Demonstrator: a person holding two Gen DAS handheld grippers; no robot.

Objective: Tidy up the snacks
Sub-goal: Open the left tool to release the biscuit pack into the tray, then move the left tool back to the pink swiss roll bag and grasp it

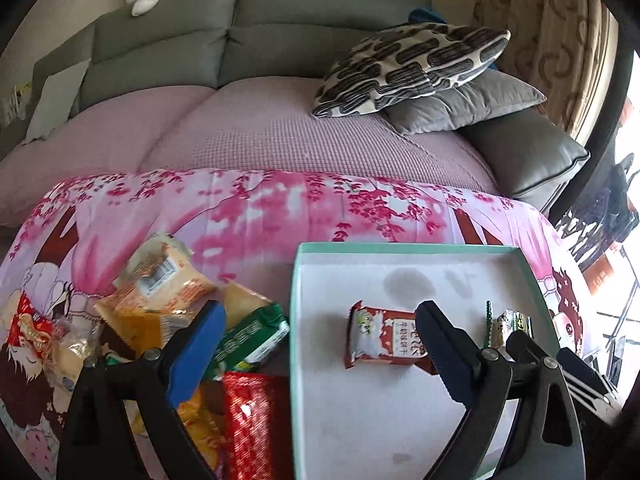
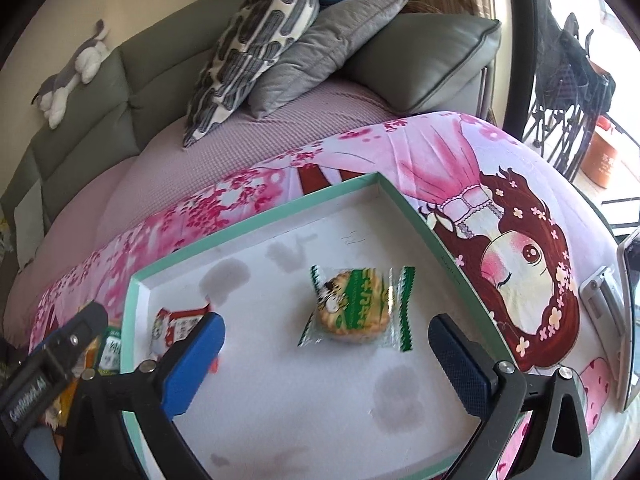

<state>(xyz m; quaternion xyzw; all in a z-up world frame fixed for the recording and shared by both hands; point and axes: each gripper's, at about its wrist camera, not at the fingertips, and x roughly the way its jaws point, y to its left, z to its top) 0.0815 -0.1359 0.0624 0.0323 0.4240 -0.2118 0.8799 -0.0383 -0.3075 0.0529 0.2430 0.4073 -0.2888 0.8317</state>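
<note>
A shallow white tray with a teal rim lies on the pink blanket. In it are a red-and-white snack packet and a round cookie in a clear green wrapper. My left gripper hangs open above the tray's left edge; the red-and-white packet lies beyond its right finger, untouched. My right gripper is open just short of the cookie, and nothing is between its pads. Left of the tray is a pile of loose snacks, including a green packet and a red foil one.
The blanket covers a low surface in front of a grey sofa with patterned and grey cushions. A phone on a stand is right of the tray. The left gripper's body shows at the tray's left edge.
</note>
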